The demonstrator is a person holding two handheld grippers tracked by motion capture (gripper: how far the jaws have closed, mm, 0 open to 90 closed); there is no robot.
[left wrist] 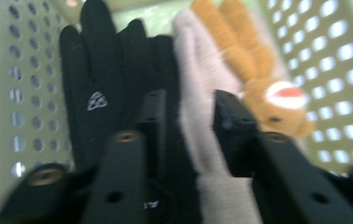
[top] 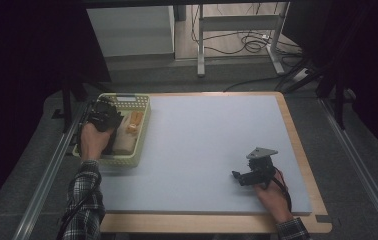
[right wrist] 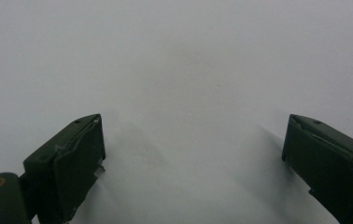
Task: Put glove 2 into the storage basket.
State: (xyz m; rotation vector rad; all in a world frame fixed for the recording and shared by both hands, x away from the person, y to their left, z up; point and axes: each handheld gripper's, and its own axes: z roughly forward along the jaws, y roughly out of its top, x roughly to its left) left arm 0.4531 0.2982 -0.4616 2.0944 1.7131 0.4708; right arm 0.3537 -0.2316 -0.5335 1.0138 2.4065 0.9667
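Note:
A pale green perforated basket (top: 144,125) stands at the table's left edge. Inside it lie a black glove (left wrist: 100,93), a beige fleece glove (left wrist: 195,70) and an orange plush glove with a red-and-white patch (left wrist: 263,93). My left gripper (left wrist: 189,116) reaches down into the basket (left wrist: 6,93); its jaws are narrowed and straddle the beige glove, with a thin gap on the left side. In the high view the left gripper (top: 104,117) covers the basket's left half. My right gripper (top: 238,176) rests low over the mat at the front right, jaws wide apart (right wrist: 193,135) and holding nothing.
A light blue-grey mat (top: 202,140) covers the wooden table (top: 304,165). Behind the table stand a white cabinet (top: 127,30) and a desk frame with loose cables (top: 247,42). Metal rails run along both sides of the table.

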